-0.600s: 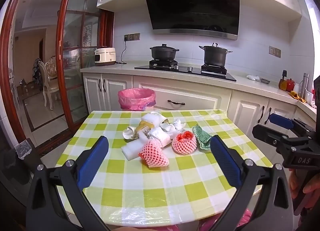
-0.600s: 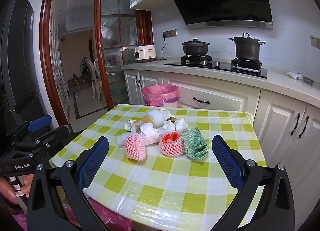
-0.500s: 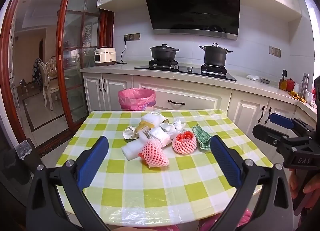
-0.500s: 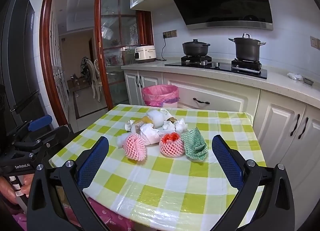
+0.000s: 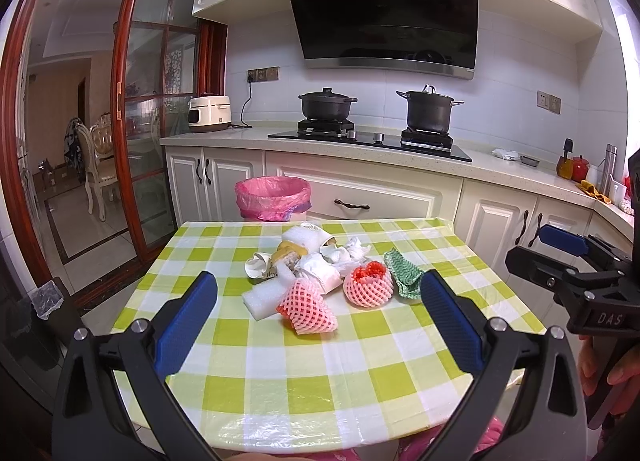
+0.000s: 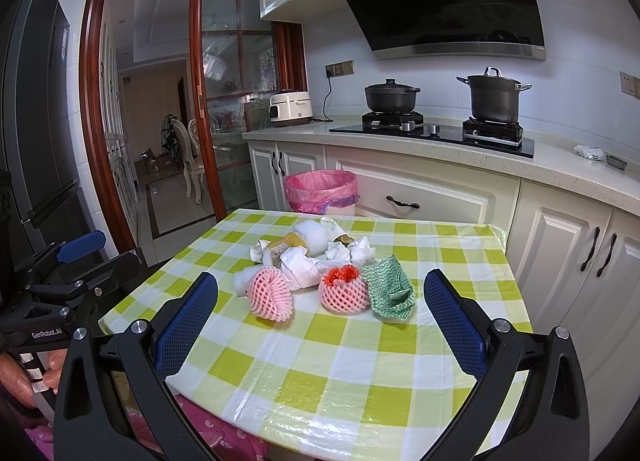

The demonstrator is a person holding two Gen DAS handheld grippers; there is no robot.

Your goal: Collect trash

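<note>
A heap of trash lies mid-table on the green-checked cloth: two pink foam fruit nets, a green cloth, crumpled white paper and a white foam piece. Beyond the table's far edge stands a bin with a pink liner. My left gripper hovers open over the near table edge, nothing between its blue pads. In the right wrist view the same nets, cloth and bin appear; my right gripper is open and empty too.
A kitchen counter with two black pots on a hob runs behind the table; a rice cooker sits at its left end. White cabinets stand close on the right. A glass sliding door opens to the left.
</note>
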